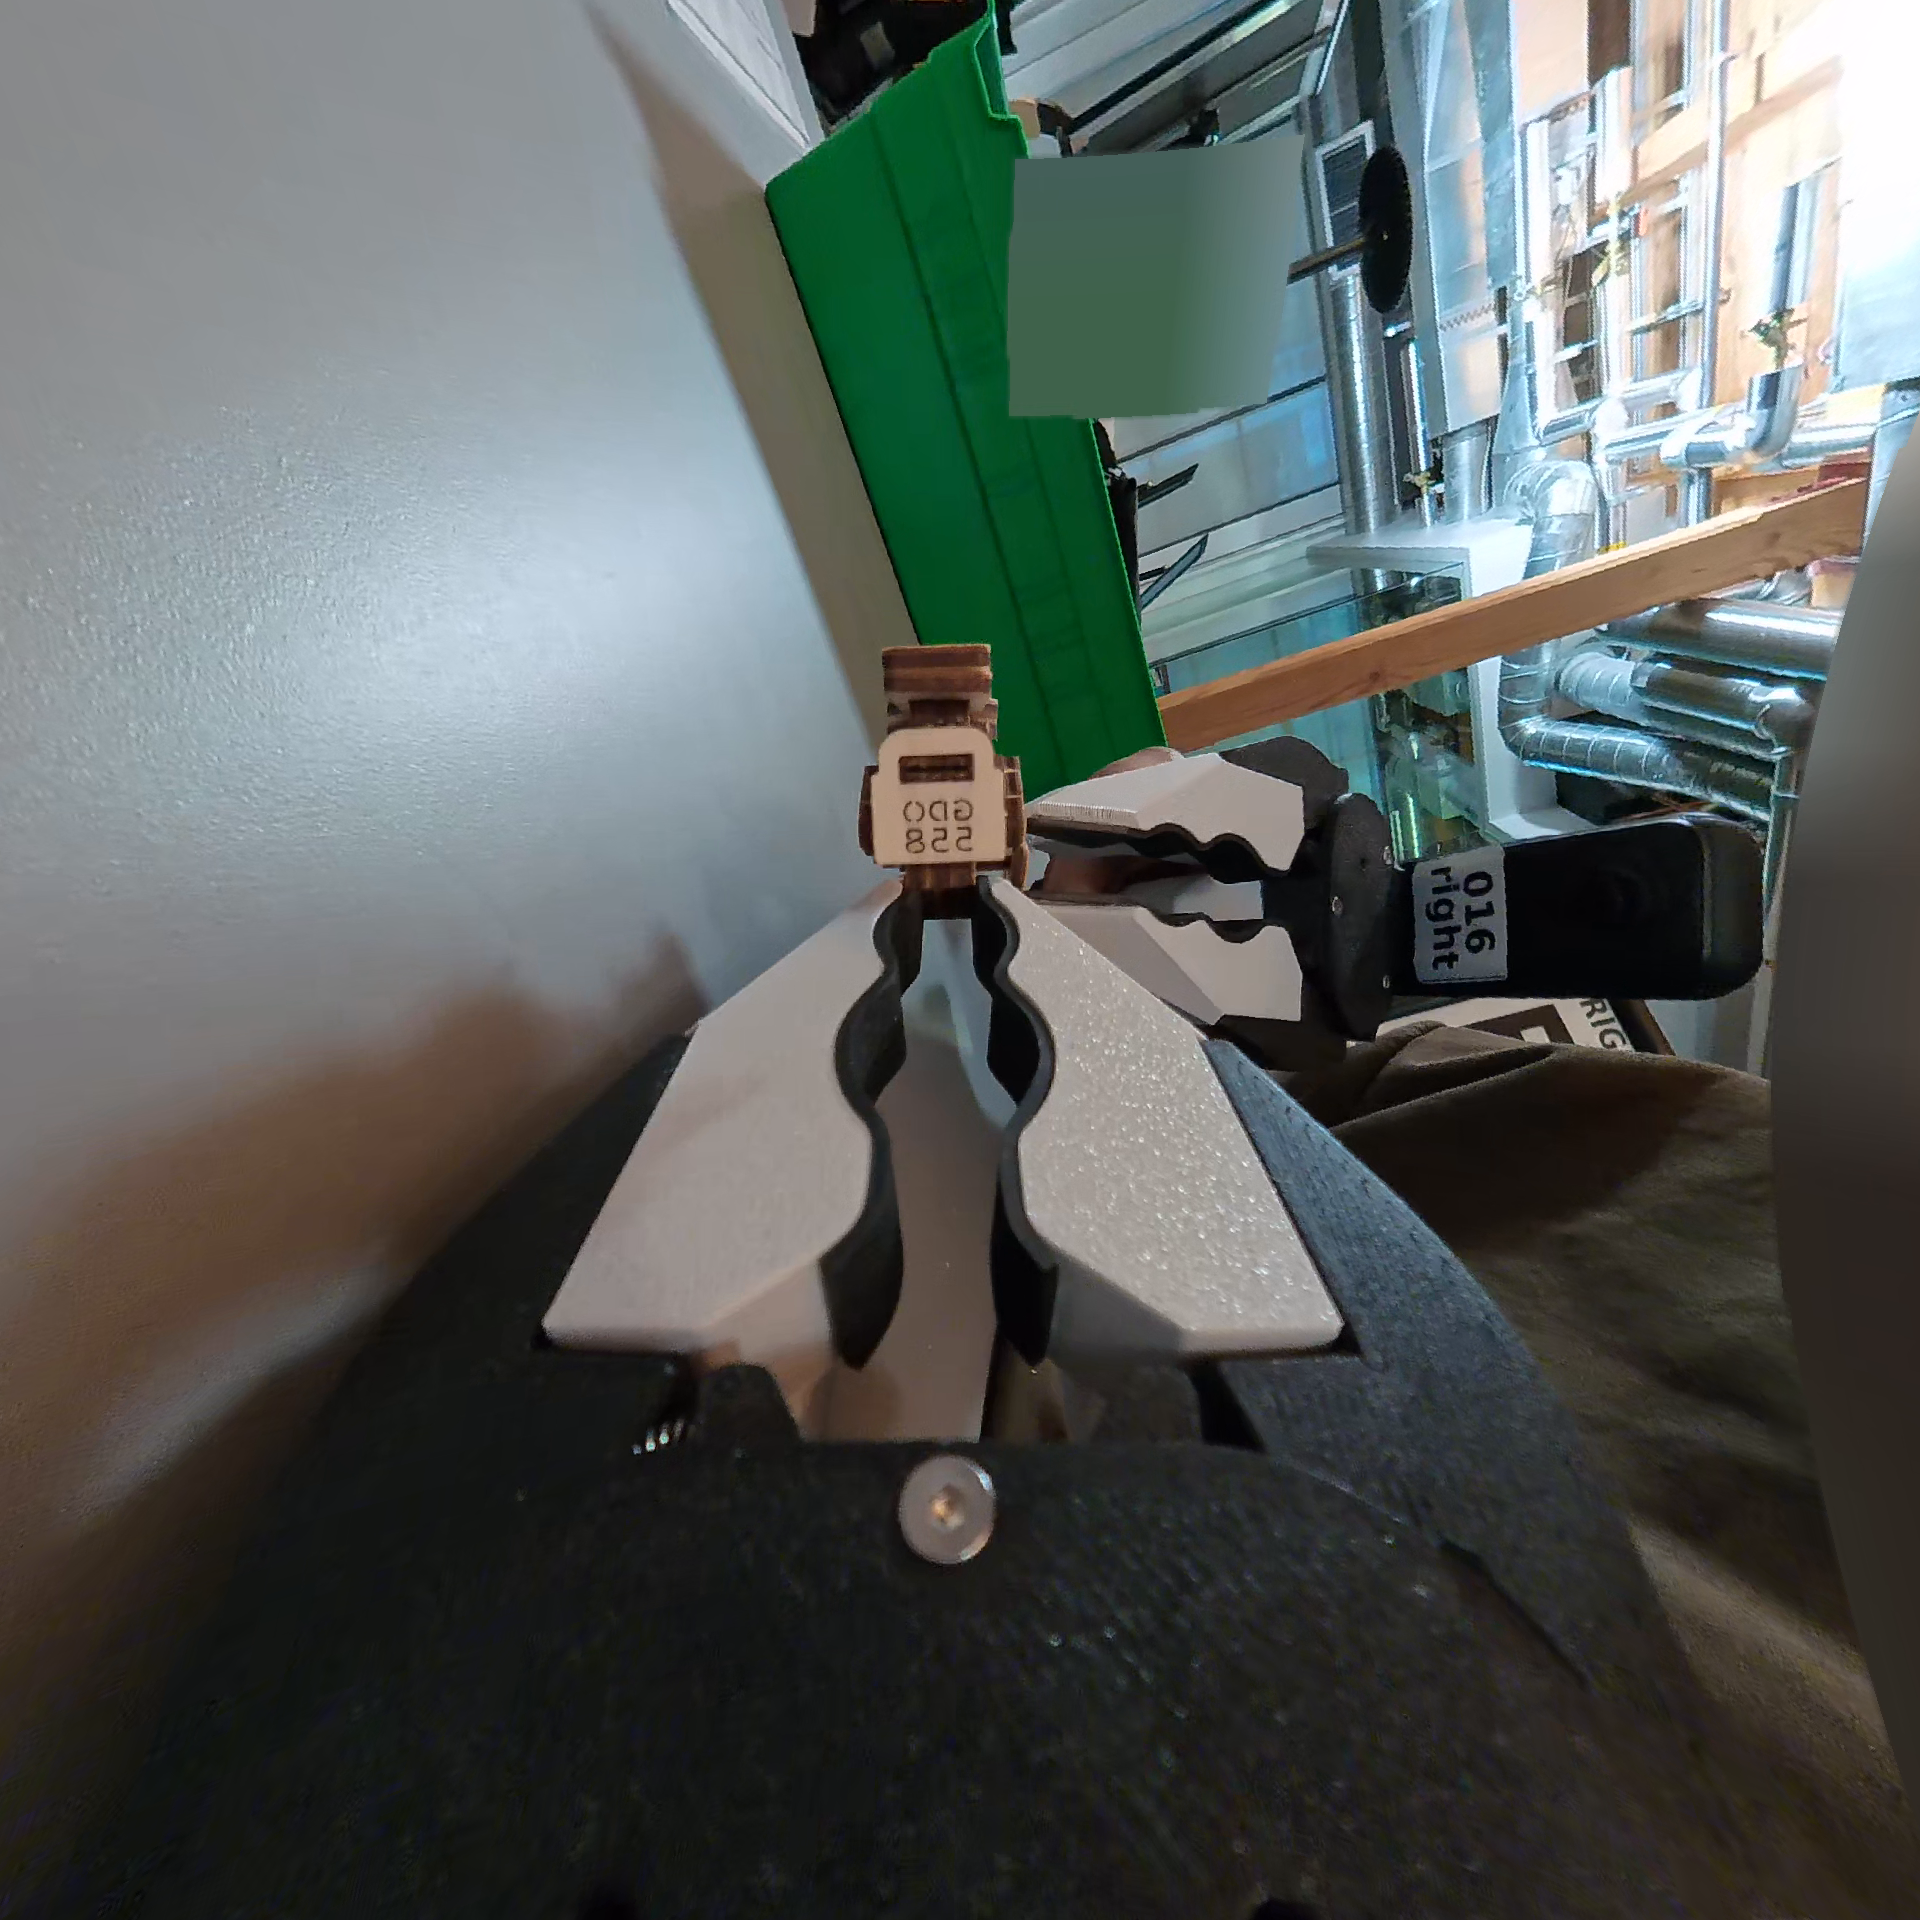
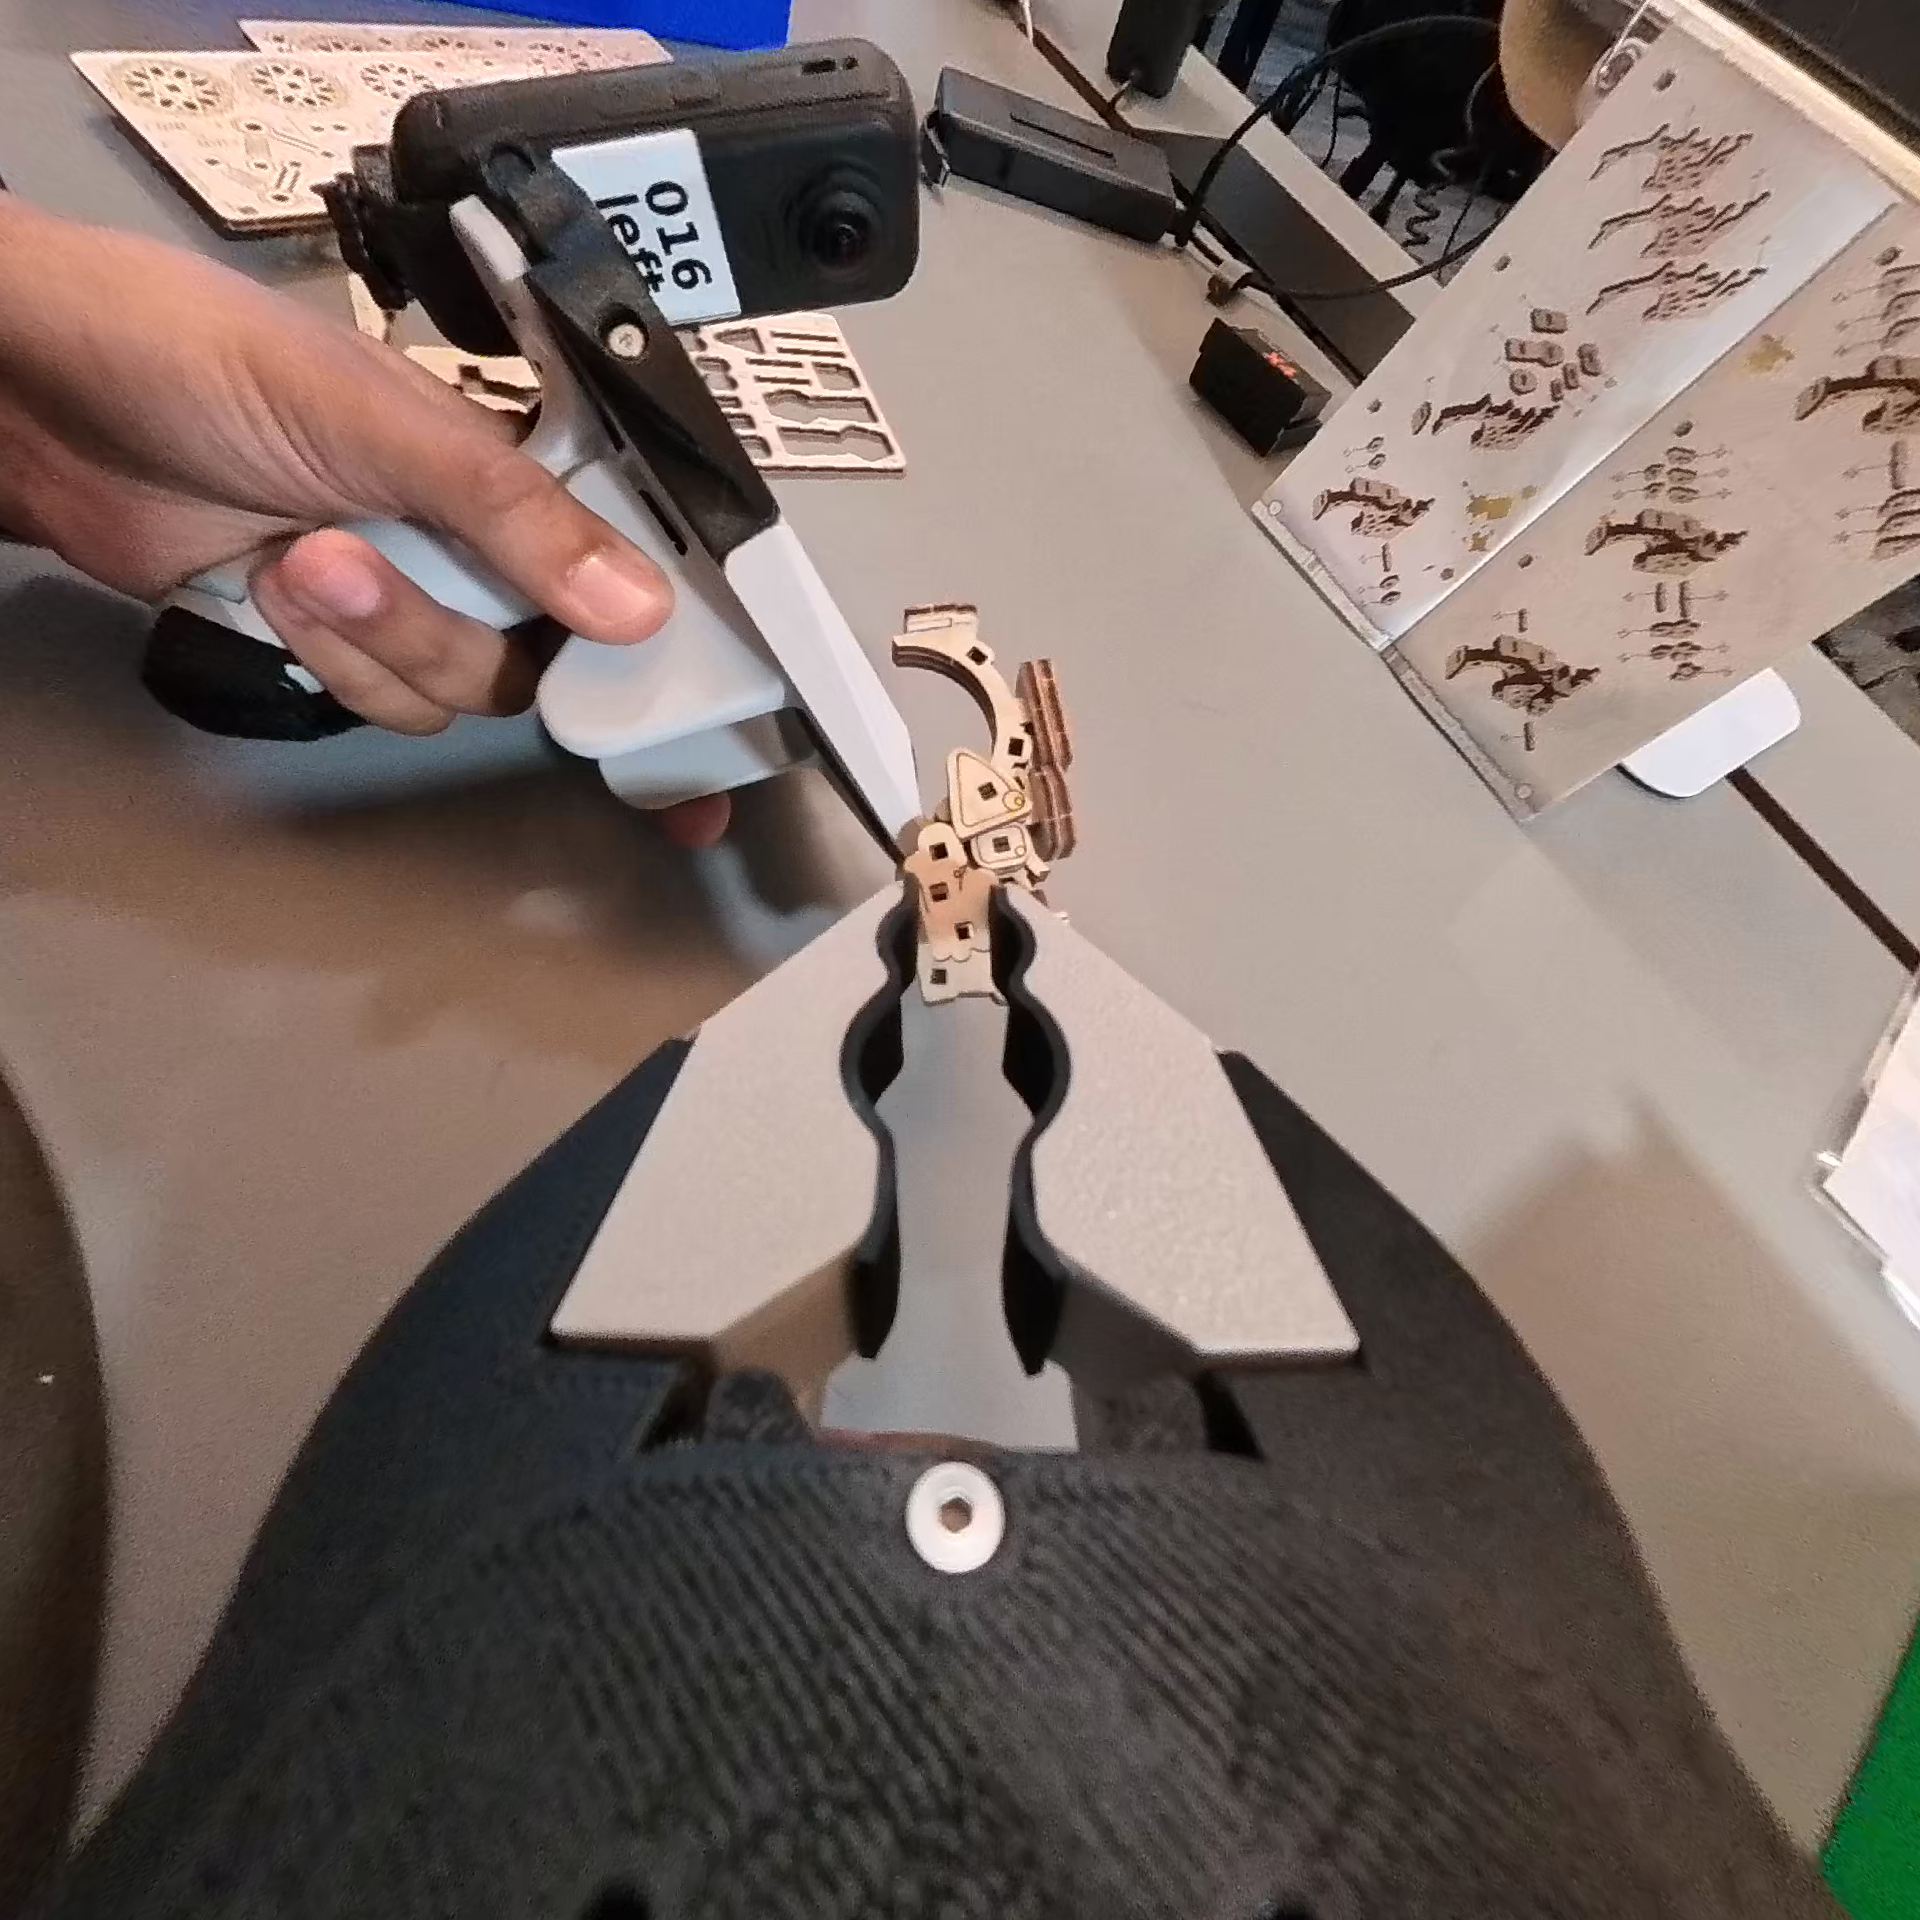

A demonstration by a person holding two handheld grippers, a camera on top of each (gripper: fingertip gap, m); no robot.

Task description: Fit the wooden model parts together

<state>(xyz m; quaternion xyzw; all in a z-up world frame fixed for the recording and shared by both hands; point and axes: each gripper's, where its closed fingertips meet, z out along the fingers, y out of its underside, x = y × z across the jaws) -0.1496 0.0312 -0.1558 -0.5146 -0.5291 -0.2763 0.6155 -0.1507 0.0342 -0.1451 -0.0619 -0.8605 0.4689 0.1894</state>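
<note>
A small wooden model (image 1: 940, 800) of layered laser-cut parts is held in the air between both grippers. My left gripper (image 1: 943, 902) is shut on its lower brown end; a pale plate with a slot faces the camera. My right gripper (image 2: 958, 914) is shut on a flat pale piece with square holes (image 2: 951, 940) at the bottom of the model (image 2: 1003, 764), whose curved arm rises above. The right gripper (image 1: 1039, 847) comes in from the right, tips at the model's side. The left gripper (image 2: 899, 821), held by a hand (image 2: 364, 499), meets the model from the upper left.
A grey table (image 2: 1195, 727) lies below. Wooden part sheets (image 2: 260, 104) (image 2: 800, 395) lie at the far left. Instruction sheets on a stand (image 2: 1610, 416) are at the right. A black power brick with cables (image 2: 1049, 135) and a small black device (image 2: 1257, 384) sit behind. A green bin (image 1: 966, 436) stands nearby. My two grippers' fingertips are within a few centimetres of each other.
</note>
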